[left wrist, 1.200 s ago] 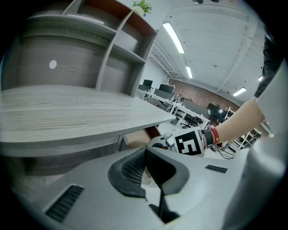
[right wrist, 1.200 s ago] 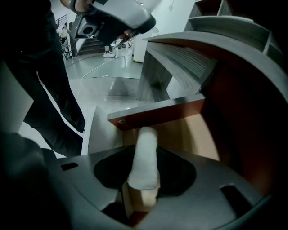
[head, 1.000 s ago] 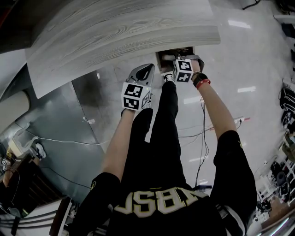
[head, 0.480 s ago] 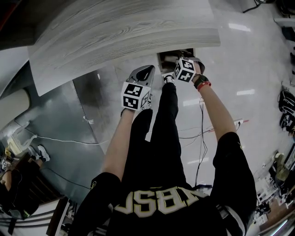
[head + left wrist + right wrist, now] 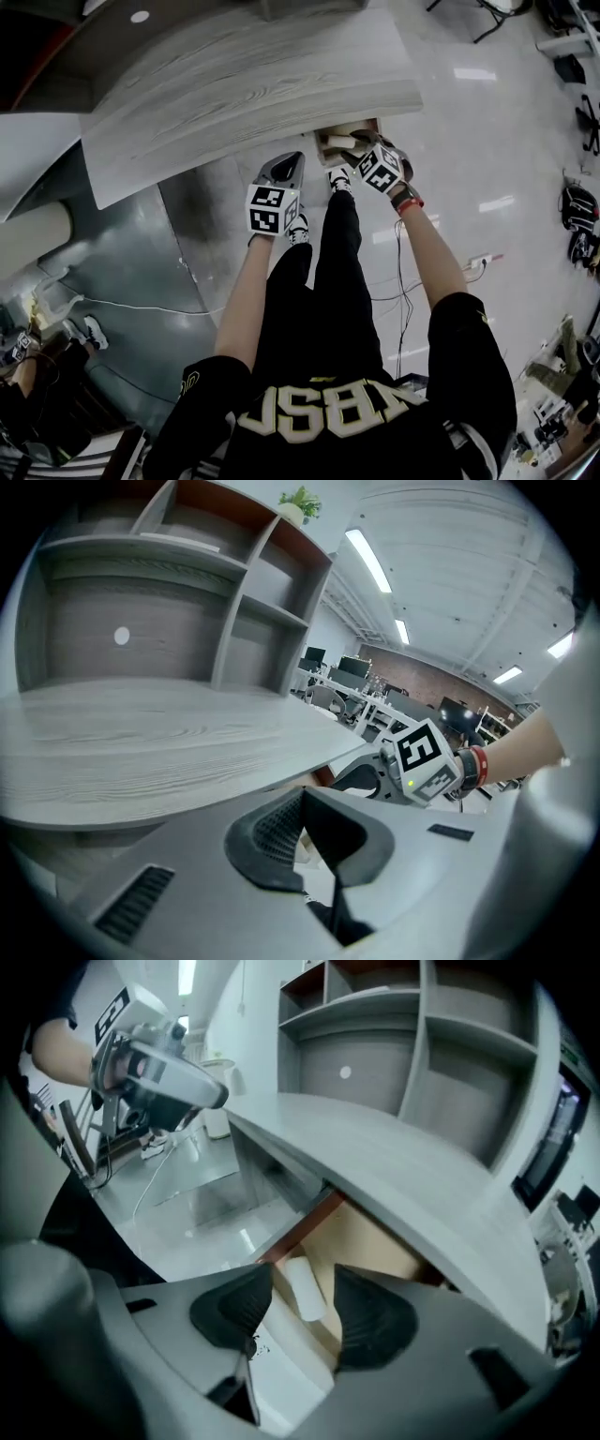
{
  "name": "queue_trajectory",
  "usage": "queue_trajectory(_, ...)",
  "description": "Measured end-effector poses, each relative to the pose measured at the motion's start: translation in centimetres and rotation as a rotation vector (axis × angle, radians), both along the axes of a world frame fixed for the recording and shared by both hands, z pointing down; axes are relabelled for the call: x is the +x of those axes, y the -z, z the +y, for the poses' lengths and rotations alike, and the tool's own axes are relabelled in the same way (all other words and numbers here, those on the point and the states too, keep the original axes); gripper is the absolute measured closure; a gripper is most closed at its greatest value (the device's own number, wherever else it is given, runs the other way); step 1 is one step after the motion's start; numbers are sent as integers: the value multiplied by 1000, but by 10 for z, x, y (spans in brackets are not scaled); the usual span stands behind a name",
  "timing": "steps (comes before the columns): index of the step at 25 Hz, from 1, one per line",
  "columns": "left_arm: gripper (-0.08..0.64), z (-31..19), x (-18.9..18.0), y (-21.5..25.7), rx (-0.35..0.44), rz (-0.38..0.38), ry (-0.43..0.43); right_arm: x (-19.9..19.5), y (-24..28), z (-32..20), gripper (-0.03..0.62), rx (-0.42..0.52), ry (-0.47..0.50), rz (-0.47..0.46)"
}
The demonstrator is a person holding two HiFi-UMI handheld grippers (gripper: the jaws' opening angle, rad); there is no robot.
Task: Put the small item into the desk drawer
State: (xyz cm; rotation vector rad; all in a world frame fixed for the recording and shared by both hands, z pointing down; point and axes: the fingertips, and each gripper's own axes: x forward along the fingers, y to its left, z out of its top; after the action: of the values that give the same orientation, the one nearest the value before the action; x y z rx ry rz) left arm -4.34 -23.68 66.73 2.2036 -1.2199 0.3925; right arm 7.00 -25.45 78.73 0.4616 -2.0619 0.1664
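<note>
Right tool (image 5: 305, 1277): jaws had just been opening, wide apart, empty | item (image 5: 302, 1292) lay in drawer (image 5: 375, 1241) beneath, between jaws, long axis along their gap

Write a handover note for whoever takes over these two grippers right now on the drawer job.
Left gripper: shut, empty, held left of the drawer.
Right gripper: open above the open drawer; its jaws have just been opening and grip nothing.
Small white item: lying inside the drawer under the desk.
Done: item is in.
Left: probably pull clear and push the drawer shut.
</note>
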Motion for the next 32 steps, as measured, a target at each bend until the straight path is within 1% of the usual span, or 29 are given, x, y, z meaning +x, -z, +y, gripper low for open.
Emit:
queue_trajectory(4, 552, -5, -3, 25, 35, -6, -3, 3, 44, -5, 390, 35, -134, -89)
queue_trajectory(11, 552, -9, -9, 85, 106, -3, 24, 13, 125, -3, 405, 98, -272, -180)
queue_trajectory(17, 552, -21, -22, 139, 196, -1, 60, 16, 198, -15, 425, 202, -424, -292)
queue_trajectory(22, 552, -23, -32, 179, 241, 12, 95, 14, 245, -13, 439, 240, -549, -404)
queue_trajectory(25, 552, -23, -34, 202, 282, 9, 102, 11, 274, -11, 448, 268, -591, -472)
queue_trajectory(28, 552, -23, -39, 228, 336, 1, 118, 6, 305, -10, 454, 304, -604, -535)
queue_trajectory(32, 552, -20, -43, 266, 421, -14, 143, 4, 346, -6, 456, 398, -583, -538)
